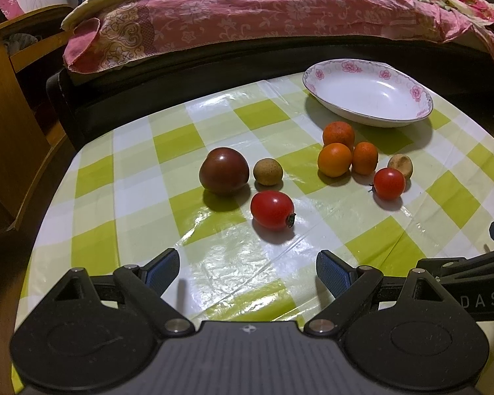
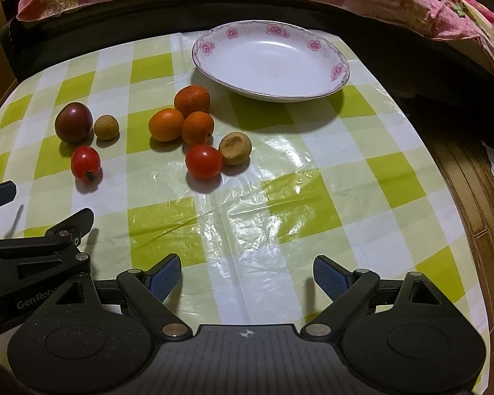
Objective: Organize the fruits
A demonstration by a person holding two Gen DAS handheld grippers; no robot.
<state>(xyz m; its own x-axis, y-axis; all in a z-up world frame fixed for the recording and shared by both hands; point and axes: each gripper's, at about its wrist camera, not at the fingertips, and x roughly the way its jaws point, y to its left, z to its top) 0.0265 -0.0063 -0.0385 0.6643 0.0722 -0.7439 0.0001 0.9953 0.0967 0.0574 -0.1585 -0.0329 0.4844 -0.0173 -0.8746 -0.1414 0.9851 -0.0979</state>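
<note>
Both the left gripper (image 1: 247, 268) and right gripper (image 2: 247, 271) are held apart, empty; fruits are grouped before the white floral-rimmed ceramic dish (image 2: 313, 93), judged their destination.

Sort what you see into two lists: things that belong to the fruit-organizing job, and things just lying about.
Belongs to the job:
plate
three oranges
two red tomatoes
dark tomato
two brown fruits
left gripper
right gripper

Just lying about:
checked tablecloth
pink floral bedding

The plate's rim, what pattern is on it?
Pink flowers on the white plate, clearest in the right wrist view.
</note>
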